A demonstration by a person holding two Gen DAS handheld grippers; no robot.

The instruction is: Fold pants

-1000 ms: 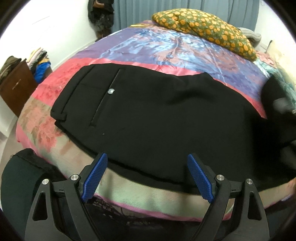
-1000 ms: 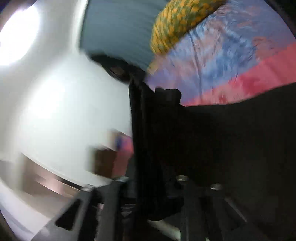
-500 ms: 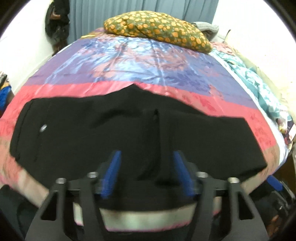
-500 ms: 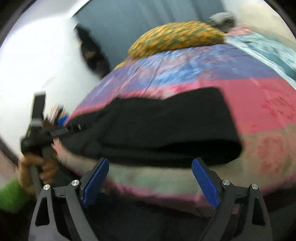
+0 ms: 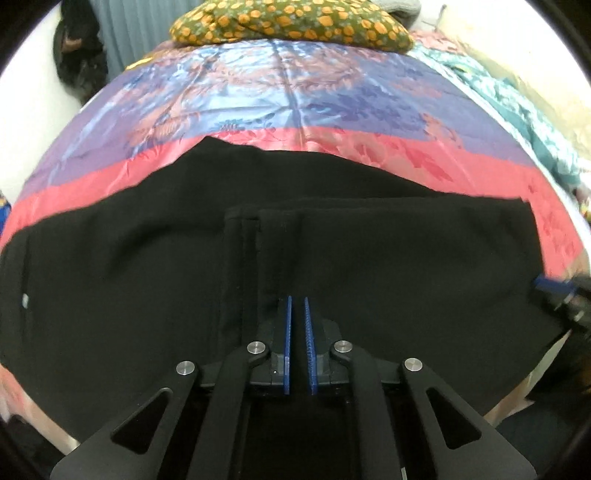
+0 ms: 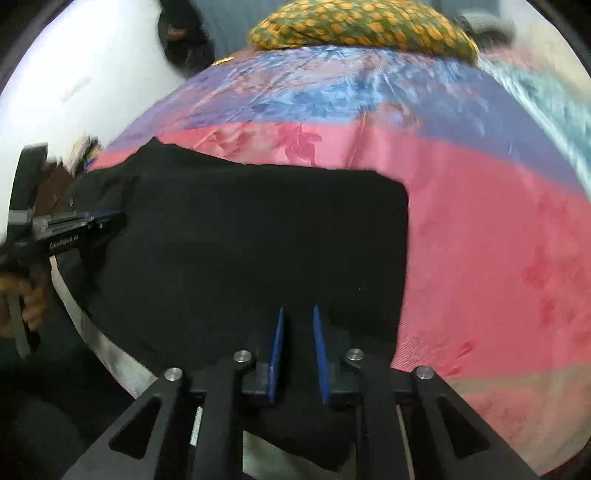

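Two grippers are working at the near edge of the bed (image 5: 295,110), and we are seeing both from their own wrist cameras. Black pants (image 5: 147,277) are lying folded across the pink band of the satin bedspread (image 6: 480,221), with one layer doubled over the other (its hem edge is showing mid-frame in the left view). Our left gripper (image 5: 297,345) is sitting low on the cloth with its blue pads nearly together, a thin gap between them; whether fabric is pinched there, we cannot tell. Our right gripper (image 6: 298,354) is resting over the pants' near right corner, pads slightly further apart, grip on cloth likewise unclear. A spotted green-and-orange pillow (image 6: 362,26) is lying at the far end of the bed.
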